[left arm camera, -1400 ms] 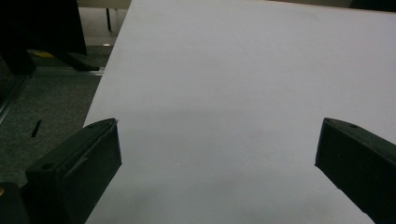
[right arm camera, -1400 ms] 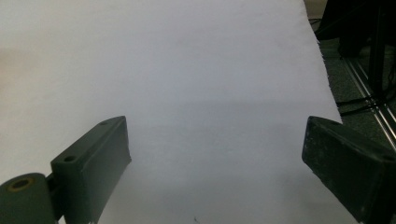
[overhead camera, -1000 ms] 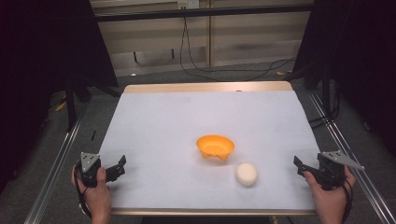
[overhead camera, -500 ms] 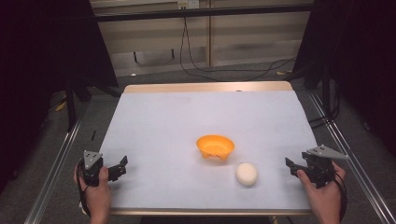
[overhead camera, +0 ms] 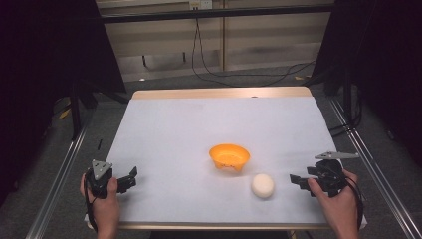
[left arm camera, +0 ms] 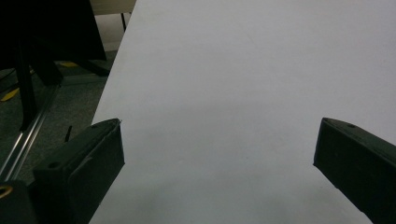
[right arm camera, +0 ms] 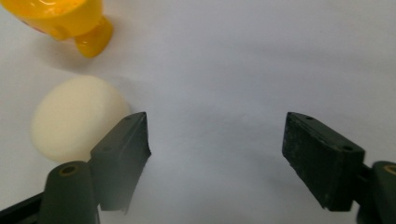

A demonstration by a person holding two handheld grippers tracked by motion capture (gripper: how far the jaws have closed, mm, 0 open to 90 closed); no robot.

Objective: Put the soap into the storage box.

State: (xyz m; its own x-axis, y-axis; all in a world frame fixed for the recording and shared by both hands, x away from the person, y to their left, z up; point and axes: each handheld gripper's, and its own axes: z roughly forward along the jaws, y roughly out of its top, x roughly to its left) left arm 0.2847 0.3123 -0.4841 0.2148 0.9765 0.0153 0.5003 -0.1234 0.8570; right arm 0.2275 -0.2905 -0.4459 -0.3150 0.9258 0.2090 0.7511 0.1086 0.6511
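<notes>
Black right gripper (right arm camera: pixel 217 140), jaws just opening, holds nothing beside the cream ball (right arm camera: pixel 77 119); left gripper (left arm camera: pixel 219 158) gapes empty.

On the table (overhead camera: pixel 164 129) the bowl (overhead camera: pixel 229 156) stands a little right of the middle, toward the near edge. The egg-shaped ball (overhead camera: pixel 262 185) lies just beside it, nearer and to the right, apart from it. The right hand-held gripper (overhead camera: pixel 297 180) sits right of the ball, near it. The left hand-held gripper (overhead camera: pixel 130 178) sits at the near left corner, well apart from both.
</notes>
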